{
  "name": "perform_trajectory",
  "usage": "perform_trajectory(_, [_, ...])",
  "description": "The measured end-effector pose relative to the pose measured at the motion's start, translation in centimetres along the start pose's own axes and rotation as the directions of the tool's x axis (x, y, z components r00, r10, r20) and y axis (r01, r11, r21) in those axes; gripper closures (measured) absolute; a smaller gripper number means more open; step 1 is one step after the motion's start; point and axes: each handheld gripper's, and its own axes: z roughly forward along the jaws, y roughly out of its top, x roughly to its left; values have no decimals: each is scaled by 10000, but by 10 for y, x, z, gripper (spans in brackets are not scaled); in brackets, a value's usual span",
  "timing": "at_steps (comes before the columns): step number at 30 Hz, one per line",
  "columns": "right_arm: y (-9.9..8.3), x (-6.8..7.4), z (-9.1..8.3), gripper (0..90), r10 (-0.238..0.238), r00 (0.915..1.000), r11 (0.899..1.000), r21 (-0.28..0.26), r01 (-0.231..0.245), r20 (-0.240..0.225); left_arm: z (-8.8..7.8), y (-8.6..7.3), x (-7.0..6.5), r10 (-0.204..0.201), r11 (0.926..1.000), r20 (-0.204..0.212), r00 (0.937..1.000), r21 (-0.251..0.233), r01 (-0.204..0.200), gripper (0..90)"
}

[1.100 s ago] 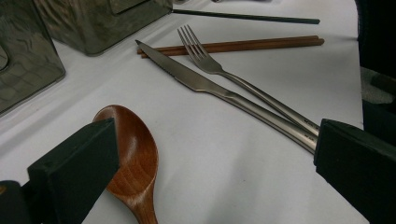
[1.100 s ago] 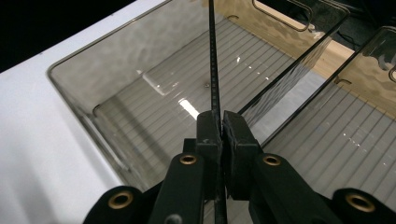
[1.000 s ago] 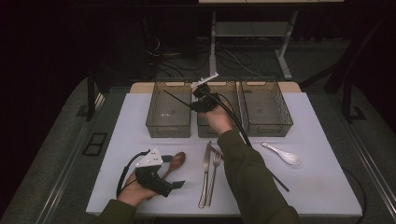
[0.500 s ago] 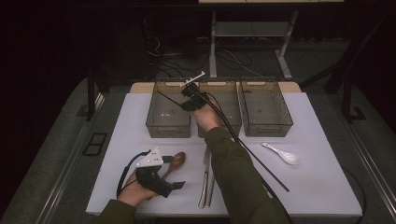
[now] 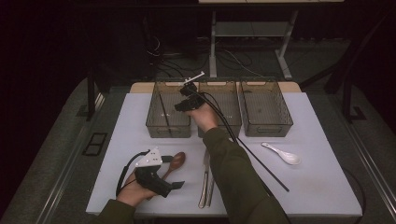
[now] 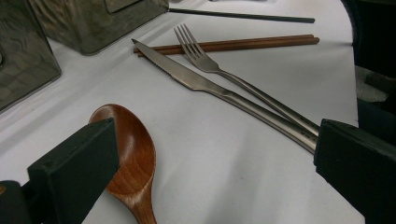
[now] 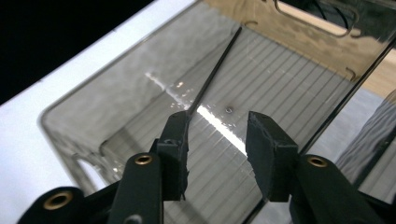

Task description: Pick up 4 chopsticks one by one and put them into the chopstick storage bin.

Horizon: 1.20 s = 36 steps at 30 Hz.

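Your right gripper (image 5: 183, 103) hangs over the left bin (image 5: 169, 111) of the three clear bins at the far edge of the counter (image 5: 322, 158). Its fingers (image 7: 175, 140) have just been opening and now stand released, with a gap between them and nothing pressed. The black chopstick (image 7: 215, 70) lies inside that left bin, slanting across its ribbed floor toward the far wall; in the right gripper view its near end sits just at the tip of one finger, and you cannot tell whether the two touch.

Your left gripper (image 5: 173, 185) rests low near the front edge of the counter, its fingers (image 6: 77, 168) spread wide and grasping nothing. The wooden spoon (image 6: 130, 158) lies on the counter just beside one of those fingers, bowl up.

A knife (image 6: 219, 91) and a fork (image 6: 233, 77) lie side by side, close together, in front of the left gripper. Beyond them lies a pair of brown chopsticks (image 6: 233, 45), and farther off a second black chopstick (image 5: 261, 163) stretches across the counter. A white spoon (image 5: 283, 155) lies on the right part of the counter, well apart from the rest.
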Motion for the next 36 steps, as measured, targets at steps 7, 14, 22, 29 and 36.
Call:
perform_trajectory(7, [-15, 0, -26, 507, -527, 9978, 9978, -425, 510, -402, 0, 0, 0, -69, 10000, 39, 10000, -56, 69, 0])
perform_trajectory(14, [-35, -6, -53, 462, -738, 9960, 9946, -769, 698, -501, 1, -1, -1, -198, 9998, 11, 9998, -73, 198, 0])
perform_trajectory(22, [-54, -17, -80, 411, -979, 9938, 9884, -1214, 909, -531, 0, -1, -1, -142, 9999, 51, 9999, 15, 142, 0])
perform_trajectory(29, [-75, -27, -98, 358, -1071, 9914, 9861, -1352, 963, -749, 1, -1, -1, -148, 9999, 69, 9999, 15, 148, 0])
perform_trajectory(36, [-94, -34, -113, 334, -1230, 9895, 9854, -1279, 1126, -762, 1, -1, -1, -208, 9998, 18, 9998, 36, 208, 0])
